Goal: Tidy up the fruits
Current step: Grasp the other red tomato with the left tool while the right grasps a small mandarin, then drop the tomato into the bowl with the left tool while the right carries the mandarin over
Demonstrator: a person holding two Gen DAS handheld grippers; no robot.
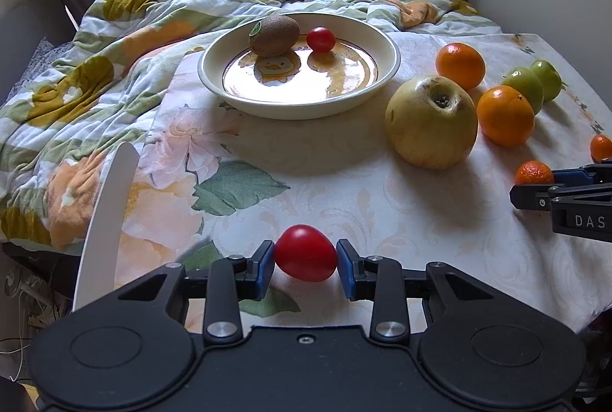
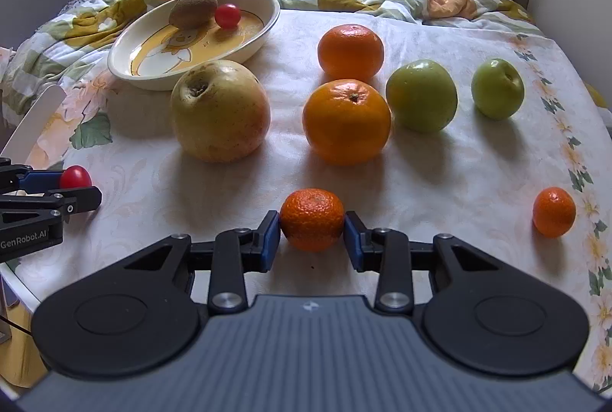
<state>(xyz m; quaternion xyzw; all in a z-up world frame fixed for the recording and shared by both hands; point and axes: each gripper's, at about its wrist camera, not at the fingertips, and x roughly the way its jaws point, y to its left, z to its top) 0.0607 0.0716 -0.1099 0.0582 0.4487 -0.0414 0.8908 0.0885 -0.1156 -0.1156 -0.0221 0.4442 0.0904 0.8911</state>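
My left gripper [image 1: 305, 261] is shut on a red cherry tomato [image 1: 305, 253], just above the tablecloth near the front edge. My right gripper [image 2: 312, 234] is shut on a small mandarin [image 2: 312, 219] that rests on the cloth. A cream plate [image 1: 386, 47] at the back holds a kiwi [image 1: 274, 34] and another cherry tomato [image 1: 320, 39]. On the cloth lie a big yellow apple [image 2: 220, 110], two oranges [image 2: 346, 121] [image 2: 350, 51], two green apples [image 2: 420, 100] [image 2: 497, 87] and another mandarin [image 2: 554, 211].
A rumpled floral quilt [image 1: 95, 68] lies behind and left of the plate. A white chair back [image 1: 107, 221] stands at the table's left edge. Curtains and a window are at the back. The table edge runs close on the right [image 2: 596, 182].
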